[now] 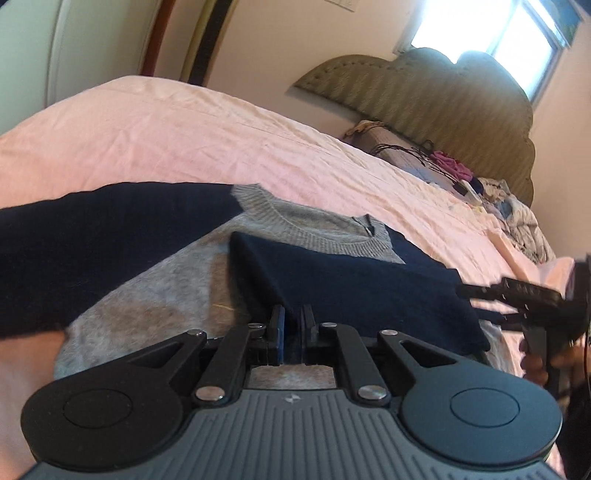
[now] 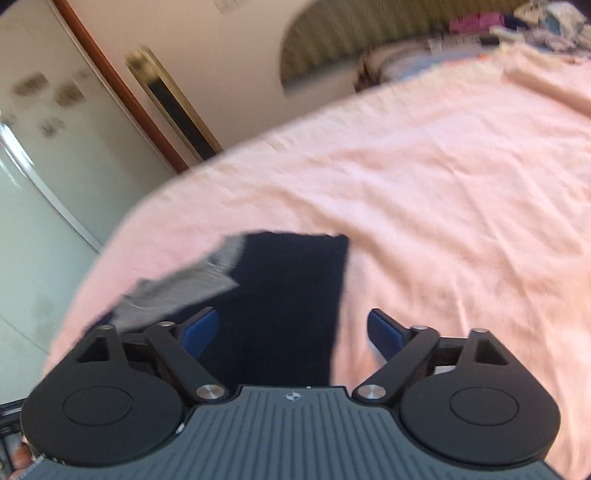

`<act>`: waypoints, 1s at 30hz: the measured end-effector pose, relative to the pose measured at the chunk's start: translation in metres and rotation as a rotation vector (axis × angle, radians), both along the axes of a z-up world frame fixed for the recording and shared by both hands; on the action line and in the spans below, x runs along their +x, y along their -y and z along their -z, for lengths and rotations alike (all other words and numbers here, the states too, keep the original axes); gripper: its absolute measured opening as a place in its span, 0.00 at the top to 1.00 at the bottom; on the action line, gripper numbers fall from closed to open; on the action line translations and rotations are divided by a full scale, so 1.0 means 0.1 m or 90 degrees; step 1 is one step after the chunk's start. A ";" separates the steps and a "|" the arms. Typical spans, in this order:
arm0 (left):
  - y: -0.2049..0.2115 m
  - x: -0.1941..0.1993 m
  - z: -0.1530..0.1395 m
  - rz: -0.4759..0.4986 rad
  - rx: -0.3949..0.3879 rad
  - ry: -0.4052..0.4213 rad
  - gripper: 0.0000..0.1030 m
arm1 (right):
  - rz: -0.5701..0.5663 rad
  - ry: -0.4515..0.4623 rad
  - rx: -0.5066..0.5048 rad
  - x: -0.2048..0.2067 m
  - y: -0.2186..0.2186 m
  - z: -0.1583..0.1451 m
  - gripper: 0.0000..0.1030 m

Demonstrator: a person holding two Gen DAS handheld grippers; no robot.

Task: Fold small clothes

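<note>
A small grey sweater with navy sleeves lies flat on the pink bed sheet. One navy sleeve is folded across the grey body. My left gripper is shut on this sleeve's near edge, which lifts into a peak at the pads. The other navy sleeve stretches out to the left. My right gripper hovers at the folded sleeve's right end. In the right wrist view the right gripper is open, and the navy sleeve lies below the gap without the pads touching it.
A padded green headboard stands at the far end under a bright window. A pile of mixed clothes and a folded grey item lie near it. A door frame and wardrobe stand beyond the bed edge.
</note>
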State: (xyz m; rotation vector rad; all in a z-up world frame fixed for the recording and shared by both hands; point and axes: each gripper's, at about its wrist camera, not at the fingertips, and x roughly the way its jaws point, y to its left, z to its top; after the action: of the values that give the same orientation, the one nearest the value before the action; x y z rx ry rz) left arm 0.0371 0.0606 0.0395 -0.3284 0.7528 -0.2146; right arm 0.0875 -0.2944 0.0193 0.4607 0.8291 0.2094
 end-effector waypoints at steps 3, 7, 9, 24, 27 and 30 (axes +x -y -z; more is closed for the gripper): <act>0.10 0.10 0.10 0.011 0.003 -0.014 0.93 | -0.016 0.003 0.007 0.19 -0.04 0.04 0.24; 0.16 0.08 0.07 -0.007 0.005 0.004 0.93 | -0.047 -0.004 -0.021 0.35 -0.16 0.06 0.60; 0.17 0.06 0.02 -0.037 0.029 0.017 0.93 | -0.061 -0.002 -0.060 0.39 -0.22 0.05 0.68; 0.25 0.32 0.30 0.005 0.018 0.007 0.71 | -0.042 -0.004 -0.070 0.40 0.07 0.08 0.93; 0.17 0.28 0.25 -0.010 -0.007 -0.005 0.71 | -0.037 -0.002 -0.080 0.40 0.00 0.06 0.89; 0.01 0.21 0.03 -0.029 -0.011 0.035 0.71 | -0.012 0.024 -0.110 0.29 -0.07 -0.08 0.66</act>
State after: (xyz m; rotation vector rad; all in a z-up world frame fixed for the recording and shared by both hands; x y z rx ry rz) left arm 0.0579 0.0592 0.0361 -0.3550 0.6894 -0.1867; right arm 0.1167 -0.2877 0.0274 0.2853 0.8081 0.1619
